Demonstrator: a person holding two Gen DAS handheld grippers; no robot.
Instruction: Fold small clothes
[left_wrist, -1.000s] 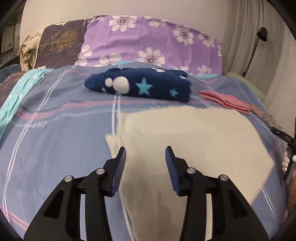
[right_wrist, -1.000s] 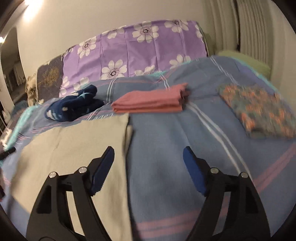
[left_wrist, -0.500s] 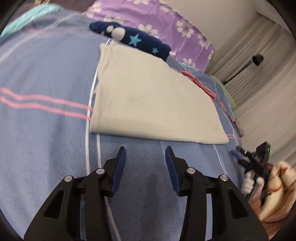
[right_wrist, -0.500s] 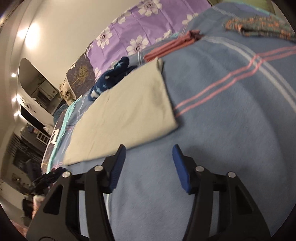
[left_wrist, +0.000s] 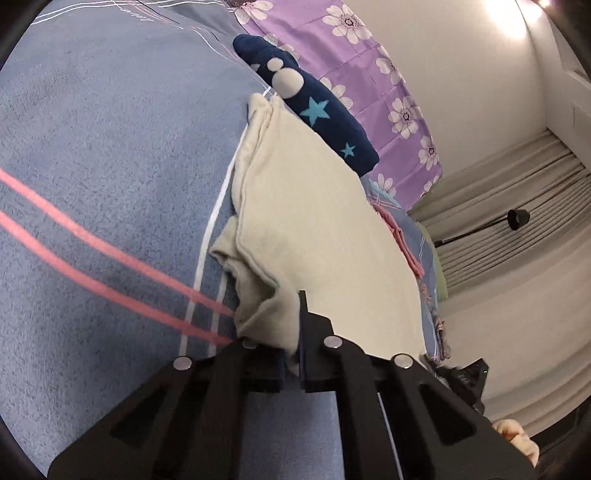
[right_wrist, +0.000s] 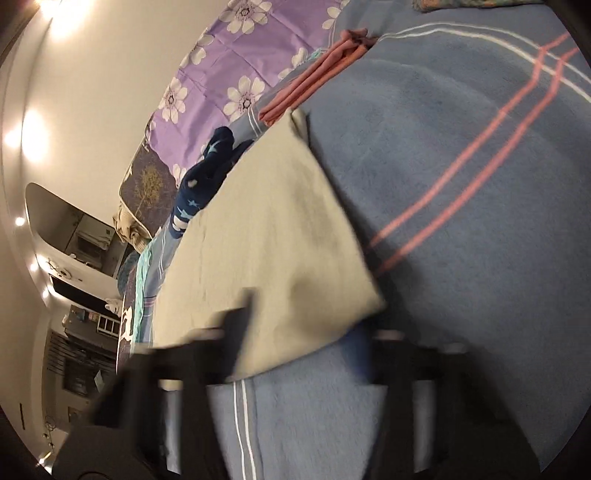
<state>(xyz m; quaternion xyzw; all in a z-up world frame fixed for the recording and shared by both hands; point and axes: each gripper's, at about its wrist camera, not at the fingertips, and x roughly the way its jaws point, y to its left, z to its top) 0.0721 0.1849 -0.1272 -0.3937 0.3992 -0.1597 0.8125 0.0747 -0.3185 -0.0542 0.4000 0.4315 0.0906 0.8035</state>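
Both claws are gripping the near corners of the cream cloth lying on the bed — left claw pinching it, right claw too (blurred). Lifting evenly would be keeping the fold straight.

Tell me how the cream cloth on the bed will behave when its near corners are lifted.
The cream cloth is probably floppy: it bunches where the left gripper pinches it. It looks light and thin, so it should sag between the corners. It likely drags on the fuzzy blue blanket.
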